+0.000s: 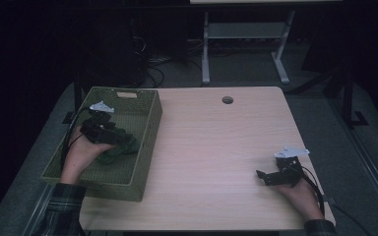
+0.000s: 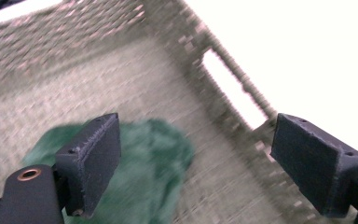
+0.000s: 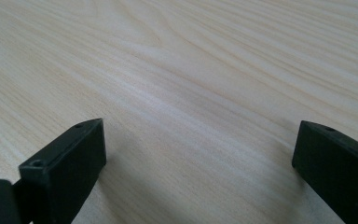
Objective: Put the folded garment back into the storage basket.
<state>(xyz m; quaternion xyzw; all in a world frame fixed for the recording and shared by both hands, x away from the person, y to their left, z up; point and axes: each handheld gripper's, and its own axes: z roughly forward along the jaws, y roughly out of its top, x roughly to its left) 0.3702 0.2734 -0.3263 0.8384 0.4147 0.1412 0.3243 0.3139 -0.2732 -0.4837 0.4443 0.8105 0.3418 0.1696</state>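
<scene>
Right gripper [image 1: 270, 178]: your jaws stand wide apart over bare table [image 1: 211, 147], holding nothing.
Left gripper [image 2: 196, 163]: your jaws gape inside the basket [image 1: 147, 129], gripping nothing.
Cloth [image 2: 154, 154]: green, lying on the basket floor just under your left jaws.
Progress: cloth looks delivered; you likely only need to withdraw.
Hard to see: left gripper view is blurred; your hand covers part of the cloth.

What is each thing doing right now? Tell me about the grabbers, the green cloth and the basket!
left gripper: open, jaws wide apart, inside the basket above the cloth.
right gripper: open, holding nothing, low over the bare table.
green cloth: crumpled, lying on the basket floor, not gripped.
basket: upright on the table's left edge, no lid, holding the cloth.
</scene>
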